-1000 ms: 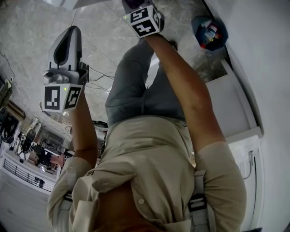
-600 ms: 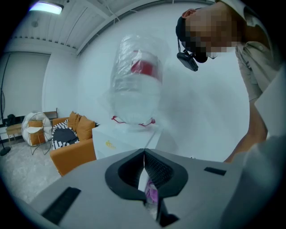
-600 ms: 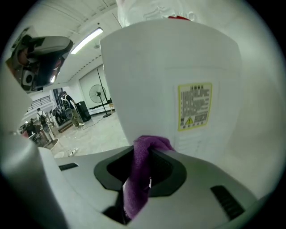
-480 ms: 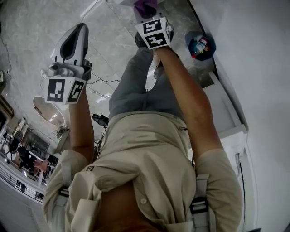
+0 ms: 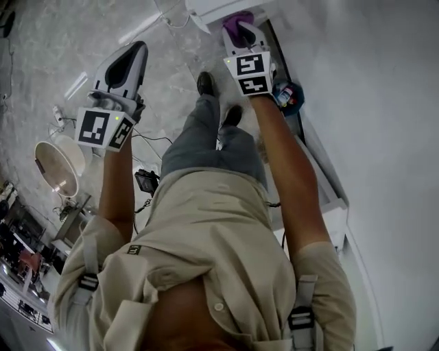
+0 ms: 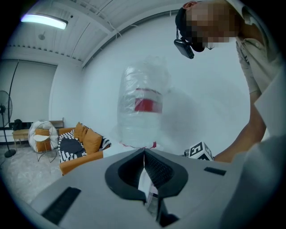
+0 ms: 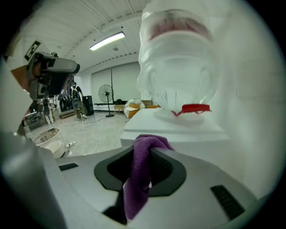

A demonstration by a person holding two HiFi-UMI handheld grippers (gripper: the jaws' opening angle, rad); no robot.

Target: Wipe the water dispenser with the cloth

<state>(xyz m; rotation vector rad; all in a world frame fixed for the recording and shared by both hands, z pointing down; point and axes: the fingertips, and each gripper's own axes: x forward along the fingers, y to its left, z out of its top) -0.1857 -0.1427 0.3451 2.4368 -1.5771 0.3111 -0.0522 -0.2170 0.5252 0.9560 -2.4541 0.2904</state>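
Note:
The water dispenser's white top (image 7: 178,127) carries an upturned clear bottle (image 7: 178,67) with a red band. My right gripper (image 7: 145,150) is shut on a purple cloth (image 7: 140,170), which hangs down between the jaws just short of the dispenser's near edge. In the head view that gripper (image 5: 240,31) holds the cloth (image 5: 236,24) right below a white corner of the dispenser (image 5: 219,8). My left gripper (image 5: 134,51) is raised off to the left, shut, with nothing in it. In the left gripper view its jaws (image 6: 144,152) point at the bottle (image 6: 143,107).
A blue bin (image 5: 288,96) with small items stands on the floor by the white wall unit (image 5: 329,206). A round white basin (image 5: 58,164), a black device (image 5: 146,180) and cables lie at the left. An orange sofa (image 6: 80,143) stands further off.
The head view has swung forward, bringing the dispenser's white corner into sight. The right gripper with the cloth now sits just below it. Both grippers have stayed shut.

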